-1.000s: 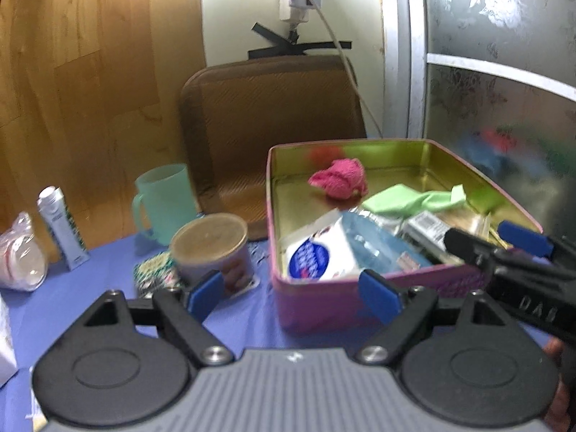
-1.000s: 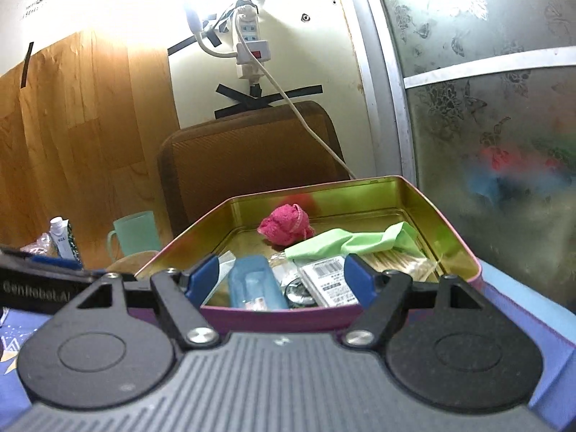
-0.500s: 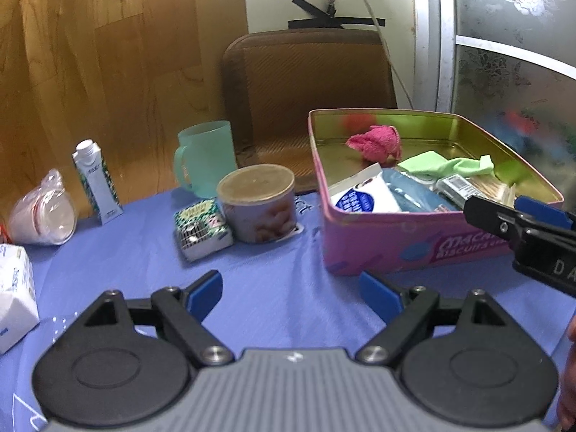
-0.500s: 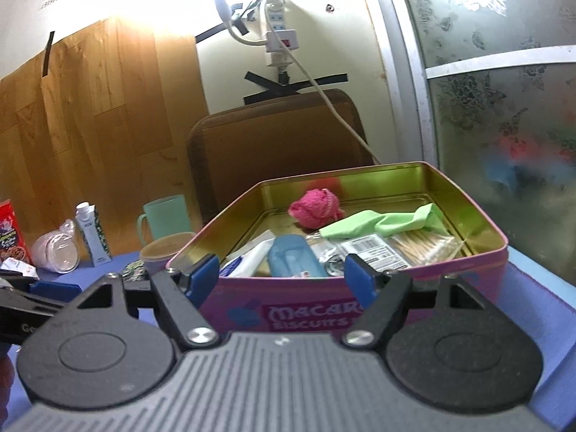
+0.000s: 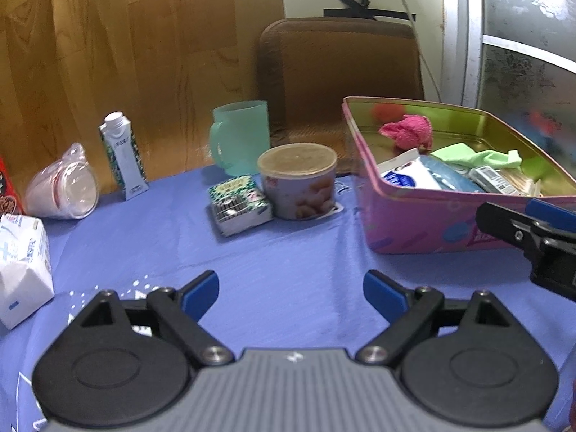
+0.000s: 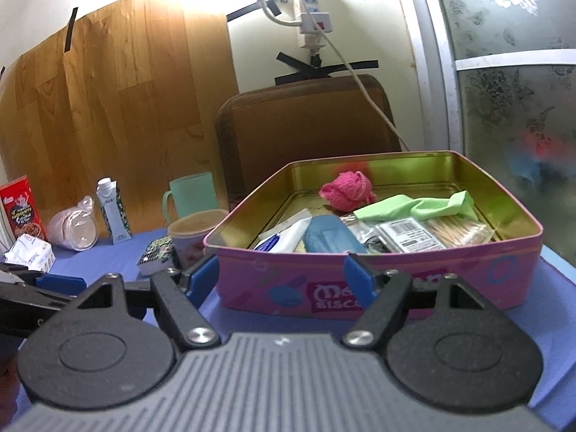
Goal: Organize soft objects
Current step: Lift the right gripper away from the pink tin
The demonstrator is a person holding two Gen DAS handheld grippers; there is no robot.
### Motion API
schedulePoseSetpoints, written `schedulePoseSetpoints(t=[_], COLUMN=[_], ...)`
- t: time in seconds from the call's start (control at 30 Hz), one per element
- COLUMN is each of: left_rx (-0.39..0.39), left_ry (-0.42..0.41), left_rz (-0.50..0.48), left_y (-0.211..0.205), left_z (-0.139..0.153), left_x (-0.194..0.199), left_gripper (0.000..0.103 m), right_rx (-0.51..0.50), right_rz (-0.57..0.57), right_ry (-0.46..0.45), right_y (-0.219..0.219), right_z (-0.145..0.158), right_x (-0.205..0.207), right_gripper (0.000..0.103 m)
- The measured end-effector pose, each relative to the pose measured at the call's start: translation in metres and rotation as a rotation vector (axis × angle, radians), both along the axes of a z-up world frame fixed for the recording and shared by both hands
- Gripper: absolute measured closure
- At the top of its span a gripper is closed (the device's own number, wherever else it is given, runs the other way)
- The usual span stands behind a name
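Observation:
A pink biscuit tin (image 5: 424, 223) (image 6: 396, 280) stands open on the blue cloth. Inside lie a pink knitted ball (image 5: 408, 133) (image 6: 347, 190), a green cloth (image 5: 478, 156) (image 6: 414, 207), a white-and-blue tissue pack (image 5: 408, 174) (image 6: 284, 239), a blue pouch (image 6: 329, 239) and cotton swabs (image 6: 457, 230). My left gripper (image 5: 291, 293) hovers over bare cloth in front of the tin, its jaws opening with nothing between them. My right gripper (image 6: 279, 280) is open and empty just before the tin's front wall; it also shows as the right gripper (image 5: 532, 226) at the left wrist view's right edge.
Left of the tin stand a round snack tub (image 5: 298, 180), a small patterned packet (image 5: 239, 203), a mint mug (image 5: 241, 136), a drink carton (image 5: 122, 154), bagged cups (image 5: 63, 185) and a white tissue pack (image 5: 23, 266). A brown chair back (image 6: 306, 129) rises behind.
Both grippers have drawn back from the tin, so it looks smaller and more of the cloth and left-hand items shows. The left jaws stand slightly wider.

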State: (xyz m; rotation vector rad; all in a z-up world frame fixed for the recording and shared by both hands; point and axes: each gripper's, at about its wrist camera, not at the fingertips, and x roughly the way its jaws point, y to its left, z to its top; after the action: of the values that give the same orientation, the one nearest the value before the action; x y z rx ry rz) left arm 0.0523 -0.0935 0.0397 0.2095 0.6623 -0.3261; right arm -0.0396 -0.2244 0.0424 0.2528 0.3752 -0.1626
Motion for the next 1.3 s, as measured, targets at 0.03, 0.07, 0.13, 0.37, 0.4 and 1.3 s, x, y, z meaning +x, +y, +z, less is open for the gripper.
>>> schedulePoseSetpoints(t=[0.03,0.07,0.13,0.37,0.4,1.3], left_rx=[0.0,0.0,0.0,-0.004,-0.006,0.036], left_ry=[0.002,0.004,0.005,0.012,0.014,0.009], left_rz=[0.005,0.01,0.021,0.066,0.075,0.299], left_y=[0.002,0.005,0.01,0.031,0.035,0.125], left_z=[-0.001,-0.002,-0.005,-0.011,-0.012,-0.036], left_x=[0.001,0.002,0.003,0.011,0.013,0.05], left_gripper=[0.012,0.012,0.012,0.012,0.012,0.007], right_rx=[-0.001,-0.003,-0.007,-0.023,-0.025,-0.129], right_rz=[0.005,0.011,0.021,0.055,0.061,0.288], right_ry=[0.003,0.007,0.014,0.035,0.039,0.088], right_y=[0.002,0.004,0.008,0.023,0.025,0.104], right_z=[-0.001,-0.001,-0.002,-0.004,-0.004,-0.004], right_x=[0.001,0.001,0.003,0.009,0.01,0.062], right_gripper=[0.025,0.025,0.025,0.025,0.025,0.025])
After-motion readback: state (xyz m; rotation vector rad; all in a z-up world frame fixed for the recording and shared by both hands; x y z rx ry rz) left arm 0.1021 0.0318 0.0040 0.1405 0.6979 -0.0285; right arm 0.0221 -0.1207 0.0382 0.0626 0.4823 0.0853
